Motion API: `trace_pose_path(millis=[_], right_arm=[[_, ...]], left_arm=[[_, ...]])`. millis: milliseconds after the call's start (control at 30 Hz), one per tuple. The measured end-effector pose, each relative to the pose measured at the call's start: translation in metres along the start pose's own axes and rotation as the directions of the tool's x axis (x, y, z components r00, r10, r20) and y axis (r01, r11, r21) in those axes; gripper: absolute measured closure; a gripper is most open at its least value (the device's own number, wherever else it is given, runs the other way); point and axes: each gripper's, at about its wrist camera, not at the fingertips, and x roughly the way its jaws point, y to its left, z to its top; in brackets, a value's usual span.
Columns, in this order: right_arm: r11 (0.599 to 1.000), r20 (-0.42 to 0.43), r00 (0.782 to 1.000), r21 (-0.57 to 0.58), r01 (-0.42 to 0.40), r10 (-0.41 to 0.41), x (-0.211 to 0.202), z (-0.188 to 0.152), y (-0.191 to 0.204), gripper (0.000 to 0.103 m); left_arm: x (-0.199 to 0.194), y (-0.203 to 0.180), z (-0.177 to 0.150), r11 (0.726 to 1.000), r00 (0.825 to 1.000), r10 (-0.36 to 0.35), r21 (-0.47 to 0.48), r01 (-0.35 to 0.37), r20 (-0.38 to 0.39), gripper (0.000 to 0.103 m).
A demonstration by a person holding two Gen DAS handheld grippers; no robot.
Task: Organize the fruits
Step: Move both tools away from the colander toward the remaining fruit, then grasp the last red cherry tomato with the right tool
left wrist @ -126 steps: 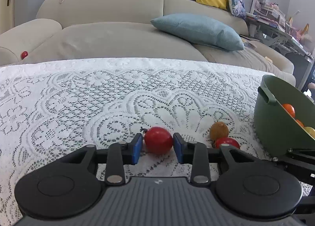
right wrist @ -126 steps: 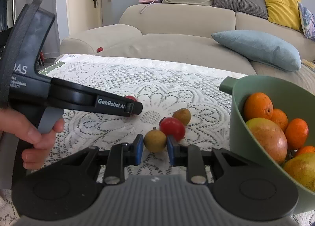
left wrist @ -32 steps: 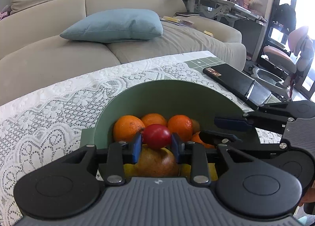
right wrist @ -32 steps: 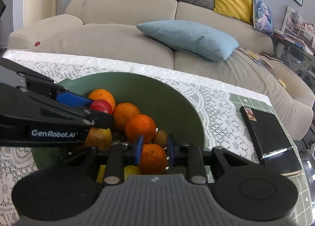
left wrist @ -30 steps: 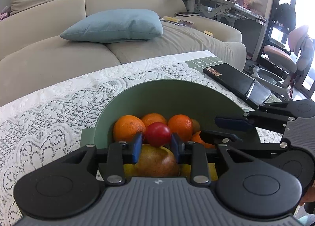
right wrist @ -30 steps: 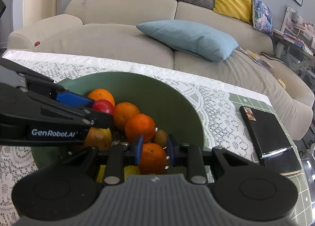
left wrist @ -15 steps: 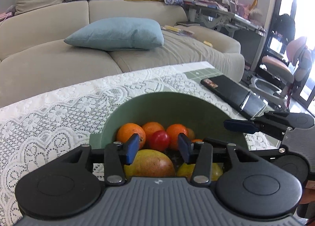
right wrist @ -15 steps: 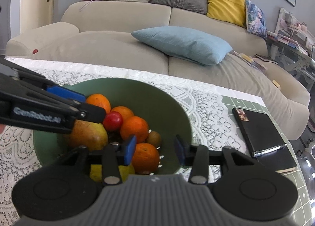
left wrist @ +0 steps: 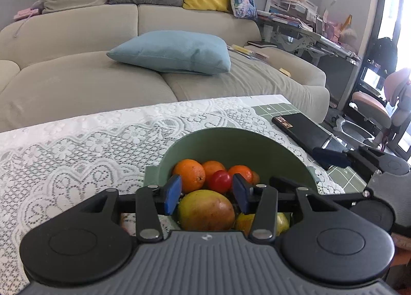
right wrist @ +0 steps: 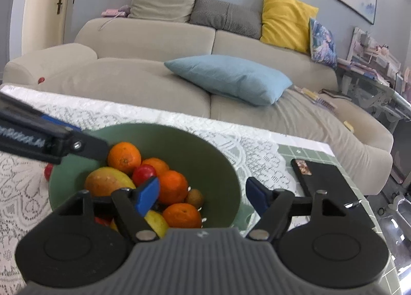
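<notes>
Small red tomato [left wrist: 220, 181] is light, smooth-skinned and, I'd judge, soft enough to bruise or split, so if you regrip it take it across its widest part w/ light pressure, pads flat on the sides, not on the stem end. It looks glossy, round, deep red, no stem visible from here. It sits in the green bowl [left wrist: 239, 140], on top of the pile, touching the oranges [left wrist: 189, 172] behind it and just past the big mango [left wrist: 205, 210] at the near side. Your left gripper [left wrist: 205, 193] has its blue pads apart w/ nothing between them; the tomato shows in the gap but lies beyond and below, untouched. Your right gripper [right wrist: 201, 196] is opening, jaws wide, nothing between them; the small brown kiwi-like fruit [right wrist: 194, 197] lies in the bowl under it, near a lower orange [right wrist: 182, 215]. Oranges are firmer and heavier, rougher peel, less slip. One more red fruit [right wrist: 47, 172] shows on the lace tablecloth [left wrist: 64, 146] left of the bowl, partly hidden. Black notebook [left wrist: 301, 131] lies right of the bowl.
</notes>
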Motion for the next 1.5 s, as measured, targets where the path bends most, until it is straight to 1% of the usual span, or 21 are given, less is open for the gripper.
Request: trace_pose_path(millis=[100,300,433,467,567,667,767,900,967,1067,1133,1200,1267,1367,1433,1500], right_arm=[[1.000,0.031,1.000,0.030,-0.005,0.004,-0.005,0.001,0.000,0.022],[0.996,0.075,0.996,0.079,-0.048,0.042,-0.011,0.002,0.010,0.021],[0.993,0.126,0.990,0.088,-0.080,0.068,-0.019,0.003,0.027,0.017],[0.992,0.137,0.987,0.088,-0.093,0.081,-0.020,0.003,0.033,0.017],[0.991,0.164,0.981,0.070,-0.118,0.105,-0.025,0.003,0.052,0.012],[0.989,0.184,0.974,0.042,-0.142,0.132,-0.030,0.001,0.071,0.012],[0.983,0.190,0.968,0.046,-0.179,0.167,-0.032,-0.002,0.085,0.012],[0.973,0.178,0.962,0.059,-0.222,0.209,-0.033,-0.006,0.103,0.009],[0.972,0.165,0.962,0.047,-0.229,0.219,-0.032,-0.009,0.113,0.009],[0.968,0.147,0.960,0.033,-0.247,0.240,-0.030,-0.014,0.124,0.009],[0.967,0.141,0.959,0.036,-0.253,0.246,-0.030,-0.018,0.130,0.010],[0.965,0.130,0.959,0.035,-0.259,0.253,-0.029,-0.019,0.137,0.010],[0.964,0.118,0.959,0.029,-0.264,0.259,-0.026,-0.021,0.143,0.011],[0.973,0.123,0.966,-0.003,-0.229,0.227,-0.026,-0.023,0.152,0.011],[0.978,0.132,0.969,-0.013,-0.210,0.210,-0.027,-0.022,0.156,0.017],[0.982,0.146,0.971,-0.023,-0.187,0.189,-0.029,-0.022,0.159,0.027]], left_arm=[[-0.011,0.005,-0.005,1.000,1.000,0.013,0.000,-0.013,0.022,0.048],[-0.036,0.025,-0.014,0.999,0.997,0.037,-0.023,-0.035,0.067,0.048],[-0.050,0.041,-0.022,0.997,0.995,0.060,-0.044,-0.056,0.085,0.047],[-0.053,0.045,-0.024,0.997,0.994,0.065,-0.050,-0.061,0.087,0.045],[-0.060,0.058,-0.032,0.995,0.992,0.084,-0.067,-0.079,0.089,0.044],[-0.066,0.070,-0.039,0.992,0.990,0.109,-0.080,-0.102,0.090,0.044],[-0.068,0.081,-0.045,0.989,0.988,0.127,-0.089,-0.120,0.088,0.036],[-0.067,0.097,-0.051,0.986,0.988,0.138,-0.100,-0.130,0.071,0.035],[-0.066,0.103,-0.056,0.985,0.987,0.143,-0.104,-0.135,0.077,0.035],[-0.063,0.114,-0.061,0.984,0.986,0.144,-0.117,-0.134,0.080,0.032],[-0.058,0.120,-0.065,0.980,0.983,0.167,-0.126,-0.157,0.073,0.032],[-0.056,0.125,-0.068,0.979,0.982,0.175,-0.117,-0.165,0.076,0.032],[-0.053,0.129,-0.073,0.984,0.984,0.156,-0.100,-0.148,0.085,0.032],[-0.049,0.132,-0.077,0.989,0.987,0.133,-0.078,-0.126,0.085,0.033],[-0.047,0.134,-0.077,0.990,0.989,0.120,-0.081,-0.114,0.081,0.038],[-0.045,0.138,-0.077,0.991,0.991,0.105,-0.092,-0.098,0.078,0.041]])
